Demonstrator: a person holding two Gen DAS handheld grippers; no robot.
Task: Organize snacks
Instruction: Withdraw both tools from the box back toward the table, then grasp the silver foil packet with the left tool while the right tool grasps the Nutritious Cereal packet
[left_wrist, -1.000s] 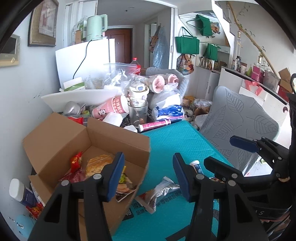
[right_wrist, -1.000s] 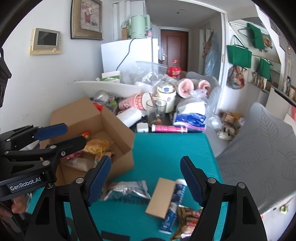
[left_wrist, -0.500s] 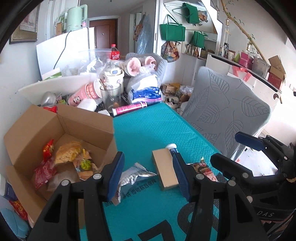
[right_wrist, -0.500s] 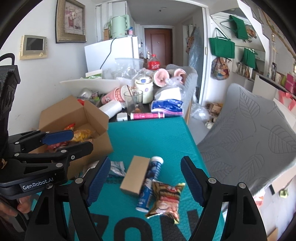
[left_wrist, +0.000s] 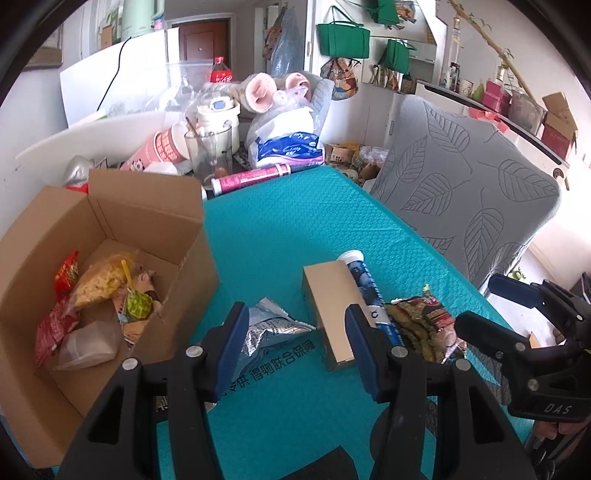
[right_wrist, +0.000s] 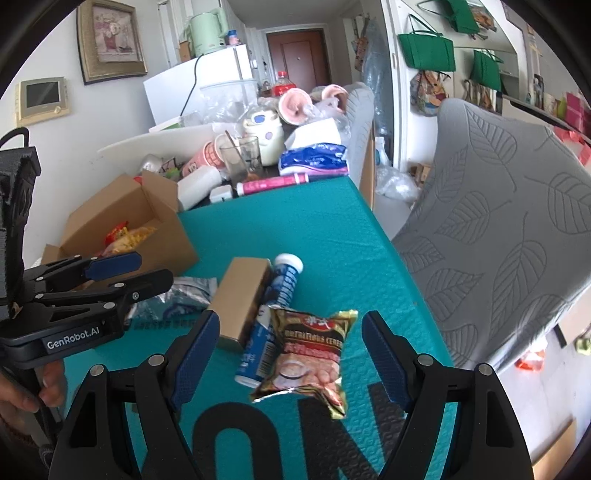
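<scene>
On the teal mat lie a silver snack packet (left_wrist: 271, 330), a small tan carton (left_wrist: 328, 310), a blue tube (right_wrist: 275, 314) and a brown cereal packet (right_wrist: 308, 360). An open cardboard box (left_wrist: 122, 206) at the left holds several snack bags (left_wrist: 98, 282). My left gripper (left_wrist: 295, 341) hangs open over the silver packet and the carton, touching neither. My right gripper (right_wrist: 291, 362) stands open above the cereal packet, its fingers on either side and clear of it.
Clutter crowds the table's far end: a pink tube (left_wrist: 251, 179), a glass (left_wrist: 208, 149), pink cups, a blue-and-white pack (left_wrist: 286, 146). A grey leaf-patterned chair (left_wrist: 461, 188) stands along the mat's right edge. A hand (right_wrist: 22, 387) holds the left gripper's handle.
Both grippers have come down and nearer to the mat. The view swung from the box toward the loose snacks, and the cereal packet now sits between the right fingers.
</scene>
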